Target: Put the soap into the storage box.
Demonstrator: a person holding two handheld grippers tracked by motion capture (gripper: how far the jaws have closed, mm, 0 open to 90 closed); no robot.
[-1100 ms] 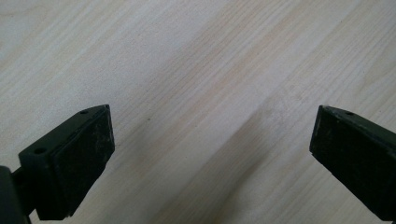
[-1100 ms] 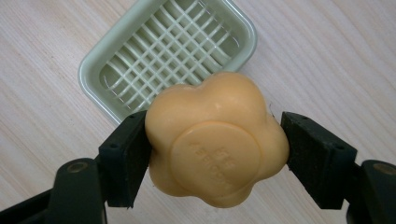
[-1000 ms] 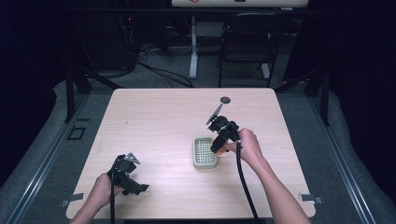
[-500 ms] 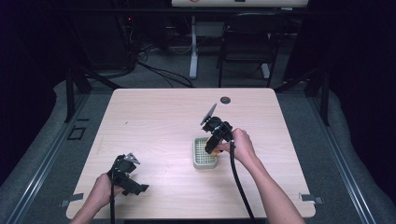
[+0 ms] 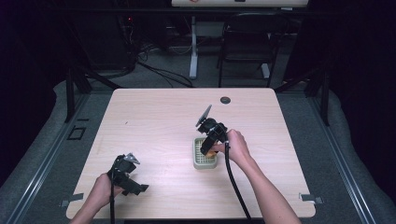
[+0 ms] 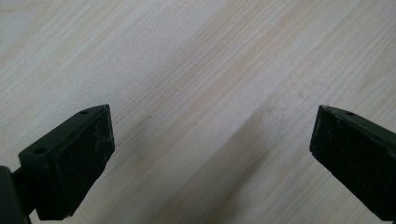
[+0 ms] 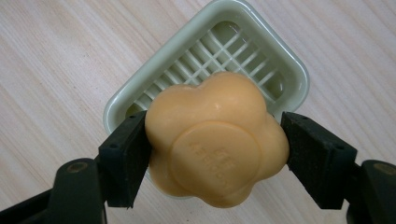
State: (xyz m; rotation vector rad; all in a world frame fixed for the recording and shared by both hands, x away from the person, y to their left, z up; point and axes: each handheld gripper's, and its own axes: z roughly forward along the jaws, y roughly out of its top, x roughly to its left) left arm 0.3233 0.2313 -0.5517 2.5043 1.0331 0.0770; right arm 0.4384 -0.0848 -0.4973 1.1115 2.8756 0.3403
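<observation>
Item one, nearest me: my left gripper [image 5: 126, 175], held low at the near left part of the table [image 5: 154, 121]. Its jaws stand wide apart with nothing between them; in the left gripper view bare pale wood grain lies beyond them.

Item two: my right hand [image 5: 238, 147], reaching in over the near right half of the table, a black cable trailing back along the forearm.

Item three: my right gripper [image 7: 215, 140], tilted down over the dish. Its two black pads press the sides of an orange soap bar [image 7: 215, 142], lobed like a flower, with a round embossed stamp on its face; the lettering is too faint to read.

Item four: pale green soap dish [image 7: 210, 60], rectangular with rounded corners and a slotted grid floor, resting on the table just below and behind the held soap.

Item five, farthest: a small dark round hole [image 5: 225, 100] near the table's far edge.
</observation>
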